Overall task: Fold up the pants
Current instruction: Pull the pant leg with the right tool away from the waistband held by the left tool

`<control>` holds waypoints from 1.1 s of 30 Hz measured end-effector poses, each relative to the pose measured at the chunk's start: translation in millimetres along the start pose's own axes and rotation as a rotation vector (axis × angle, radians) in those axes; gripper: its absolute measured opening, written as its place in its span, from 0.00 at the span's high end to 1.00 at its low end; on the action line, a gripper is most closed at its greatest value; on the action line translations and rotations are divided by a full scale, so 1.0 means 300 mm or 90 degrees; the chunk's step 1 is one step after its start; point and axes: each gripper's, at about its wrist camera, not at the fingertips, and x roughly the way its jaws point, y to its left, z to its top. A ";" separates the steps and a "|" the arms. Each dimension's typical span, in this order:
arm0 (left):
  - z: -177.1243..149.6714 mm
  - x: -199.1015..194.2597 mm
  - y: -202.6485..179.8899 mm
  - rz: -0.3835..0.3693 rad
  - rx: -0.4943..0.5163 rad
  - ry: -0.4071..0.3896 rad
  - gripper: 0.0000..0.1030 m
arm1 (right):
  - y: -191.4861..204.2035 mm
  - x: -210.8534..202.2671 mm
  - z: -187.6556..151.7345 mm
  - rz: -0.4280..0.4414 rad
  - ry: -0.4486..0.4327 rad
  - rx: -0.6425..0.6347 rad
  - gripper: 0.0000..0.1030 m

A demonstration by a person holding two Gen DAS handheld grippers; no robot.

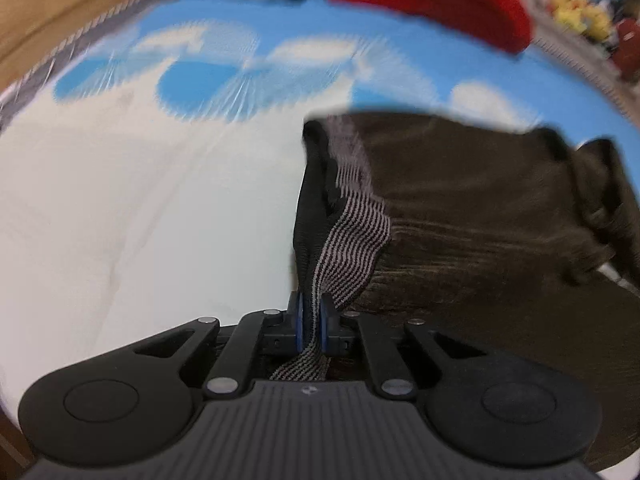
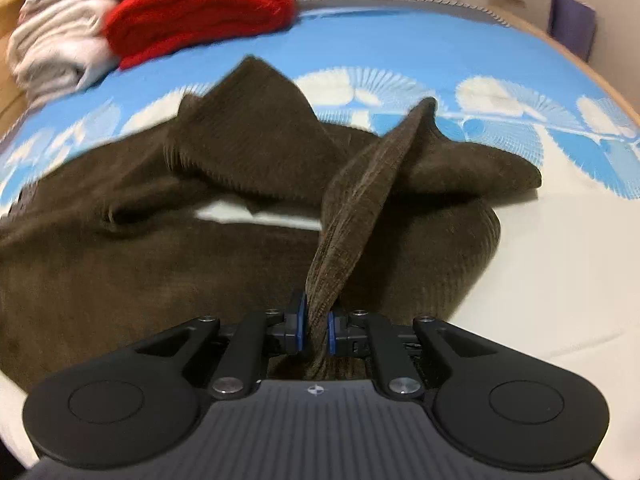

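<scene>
My left gripper (image 1: 311, 326) is clamped nearly closed, its blue pads (image 1: 299, 322) pressing from both sides on the striped grey-and-black waistband (image 1: 352, 236) of the pants (image 1: 480, 208). The band rises out of the jaws as a taut upright ridge, black lining on its left face, stripes on its right. To the right of the band the brown corduroy body of the pants spreads flat over the bed sheet (image 1: 140, 200), which is white close to me and blue with white fan-like prints further off. Beyond the pants, at the far edge of the bed, lies a folded red garment (image 1: 432, 0); this view is motion-blurred there.

My right gripper (image 2: 316, 330) is likewise pinched almost fully closed, its pads (image 2: 300, 328) squeezing a fold of brown corduroy that stands up from the jaws as a narrow, tilted flap (image 2: 360, 200). Behind the flap the rest of the pants lies rumpled, with one raised peak left of centre and a small gap showing white sheet between the folds. The white part of the sheet lies to the right. Far left, the red garment sits beside a stack of white cloth (image 2: 52, 44).
</scene>
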 end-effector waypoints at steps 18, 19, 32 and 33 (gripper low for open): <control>0.039 0.099 0.005 0.026 -0.116 0.072 0.49 | -0.332 -0.124 -0.014 -0.043 -0.093 0.215 0.39; 0.040 0.102 0.000 0.025 -0.115 0.074 0.49 | -0.337 -0.122 -0.009 -0.037 -0.097 0.224 0.39; 0.036 0.113 -0.066 0.031 0.033 0.052 0.39 | -0.231 0.115 0.127 -0.014 -0.021 0.191 0.79; 0.034 0.113 -0.063 0.031 0.032 0.053 0.39 | -0.224 0.121 0.122 -0.021 -0.014 0.180 0.88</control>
